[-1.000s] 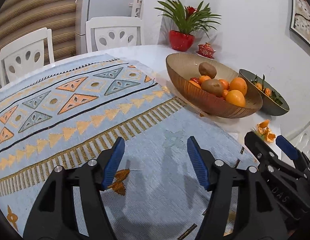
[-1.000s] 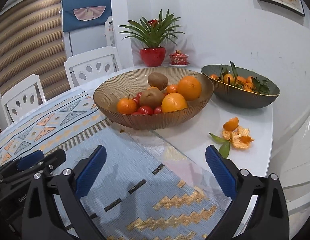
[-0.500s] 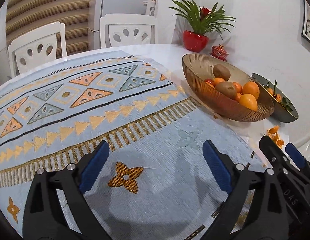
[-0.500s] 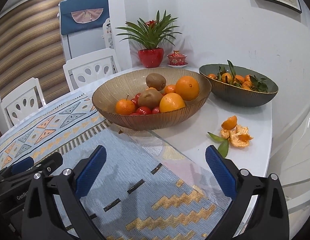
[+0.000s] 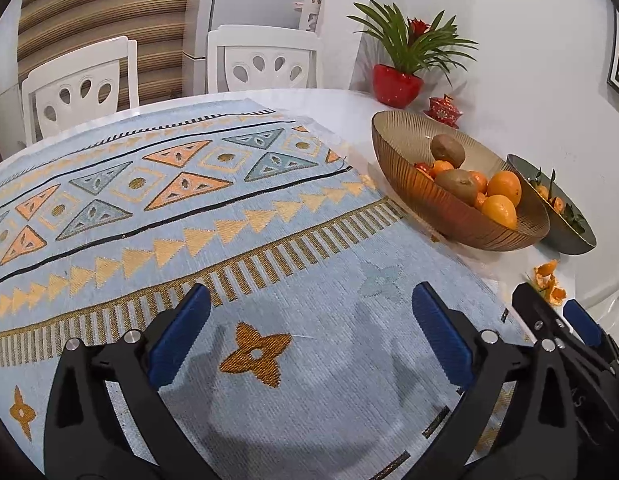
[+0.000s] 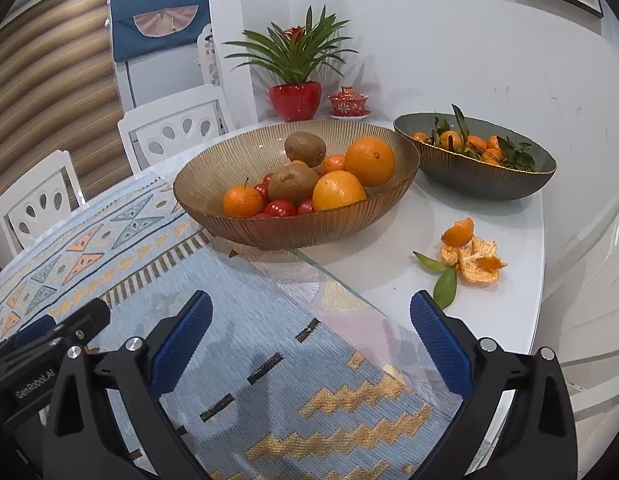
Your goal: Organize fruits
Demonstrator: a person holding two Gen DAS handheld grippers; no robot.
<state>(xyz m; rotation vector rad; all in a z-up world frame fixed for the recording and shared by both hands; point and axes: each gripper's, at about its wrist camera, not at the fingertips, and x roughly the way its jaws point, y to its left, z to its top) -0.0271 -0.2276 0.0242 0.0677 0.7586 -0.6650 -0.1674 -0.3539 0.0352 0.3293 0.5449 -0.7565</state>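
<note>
White chairs (image 5: 265,60) by striped blinds (image 5: 101,12); white wall (image 6: 449,40) behind.

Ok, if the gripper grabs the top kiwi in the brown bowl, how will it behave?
The kiwi is egg-shaped and perched on other fruit, so a nudge would probably roll it. Its fuzzy skin should grip well. It likely bruises if squeezed hard.

"GenRobot.AI" — on left gripper (image 6: 49,334)

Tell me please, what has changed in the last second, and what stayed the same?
The left claw opened wider and drew back from the amber bowl, holding nothing. The right claw stayed open and empty and barely shifted. The fruit, the dark bowl and the peel stayed put.
</note>
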